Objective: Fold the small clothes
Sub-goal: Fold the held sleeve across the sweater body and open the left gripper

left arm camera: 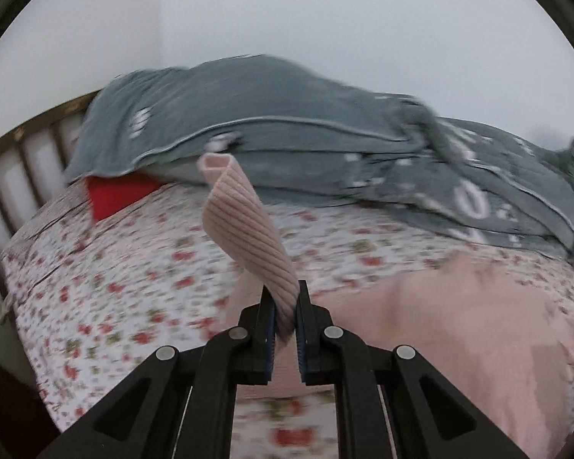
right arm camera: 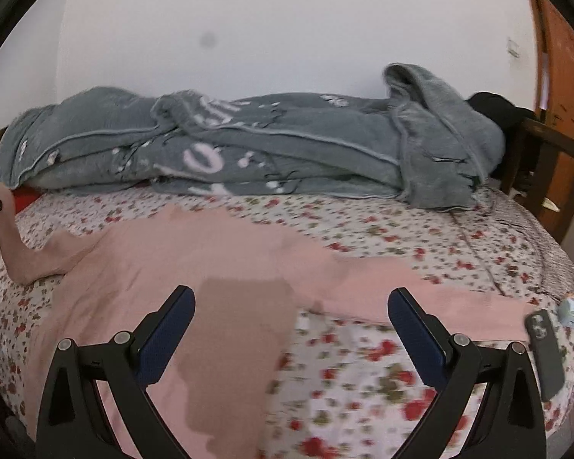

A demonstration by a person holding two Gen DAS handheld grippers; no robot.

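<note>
Nearest the left wrist camera, the ribbed cuff (left arm camera: 248,225) of a pale pink knitted garment (right arm camera: 195,267) is pinched between the pressed-together pads of the left gripper (left arm camera: 286,315) and is held raised off the bed, probably so that the sleeve can be carried over the body for a fold. In the right wrist view, the right gripper (right arm camera: 291,329) is held spread wide above the garment's lower edge, with nothing gripped. The garment is laid flat on the floral quilted bedspread (right arm camera: 382,229). A dark phone (right arm camera: 545,352) is seen near the right edge. Farther back, a rumpled grey fleece blanket (right arm camera: 248,145) is heaped along the white wall (right arm camera: 287,19).
</note>
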